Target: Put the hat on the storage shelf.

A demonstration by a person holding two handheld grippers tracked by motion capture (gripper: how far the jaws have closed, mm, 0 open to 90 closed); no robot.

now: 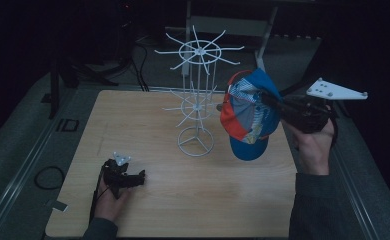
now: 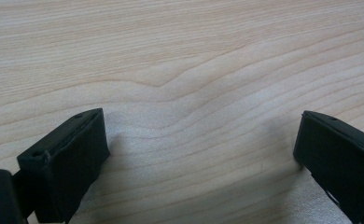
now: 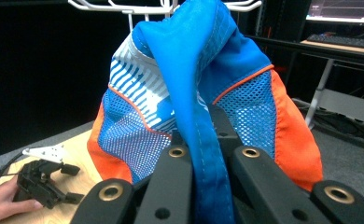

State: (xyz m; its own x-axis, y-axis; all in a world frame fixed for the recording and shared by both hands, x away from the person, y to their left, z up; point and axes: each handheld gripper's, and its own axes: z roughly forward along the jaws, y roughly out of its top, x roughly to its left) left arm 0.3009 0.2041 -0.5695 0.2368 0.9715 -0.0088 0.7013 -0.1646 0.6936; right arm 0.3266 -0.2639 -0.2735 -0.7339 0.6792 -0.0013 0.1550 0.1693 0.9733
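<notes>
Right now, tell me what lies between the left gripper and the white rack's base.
Bare wooden table lies between the left gripper and the white rack, as the high view shows.

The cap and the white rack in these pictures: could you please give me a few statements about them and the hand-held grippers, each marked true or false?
1. The right hand-held gripper is shut on the blue and orange cap. True.
2. The cap already hangs on the white wire rack. False: it is held up in the air to the rack's right, apart from the prongs as far as the high view shows.
3. The left hand-held gripper is low over the wooden table with its jaws apart and nothing between them. True.
4. The rack lies tipped over on the table. False: it stands upright on its round base.
5. The left hand-held gripper holds a second cap. False: it holds nothing.
</notes>
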